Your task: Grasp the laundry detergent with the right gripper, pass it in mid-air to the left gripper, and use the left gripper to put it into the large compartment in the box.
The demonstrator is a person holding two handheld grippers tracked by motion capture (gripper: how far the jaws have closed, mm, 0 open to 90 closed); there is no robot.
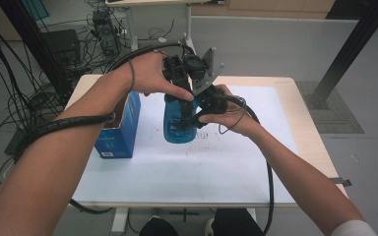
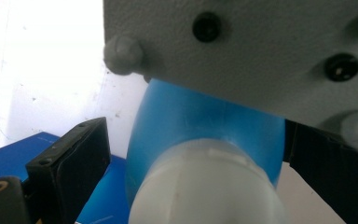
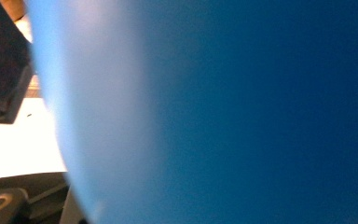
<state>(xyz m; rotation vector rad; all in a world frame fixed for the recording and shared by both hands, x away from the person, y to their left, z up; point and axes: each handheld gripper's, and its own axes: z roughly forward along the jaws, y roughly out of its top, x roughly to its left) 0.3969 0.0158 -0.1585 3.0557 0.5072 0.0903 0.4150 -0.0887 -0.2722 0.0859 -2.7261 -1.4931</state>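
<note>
Blue bottle [image 1: 178, 123] clamped in my right gripper [image 1: 197, 118]; left gripper [image 2: 186, 154] straddles its white cap [image 2: 205, 186], jaws wide. I'd centre before squeezing.

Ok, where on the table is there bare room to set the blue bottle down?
The near half of the white sheet is bare, from the front edge up to the translucent blue plastic bottle. The right side, between the right hand and the sheet's right edge, is free too. The left is crowded: the blue cardboard box stands close beside the bottle.
</note>
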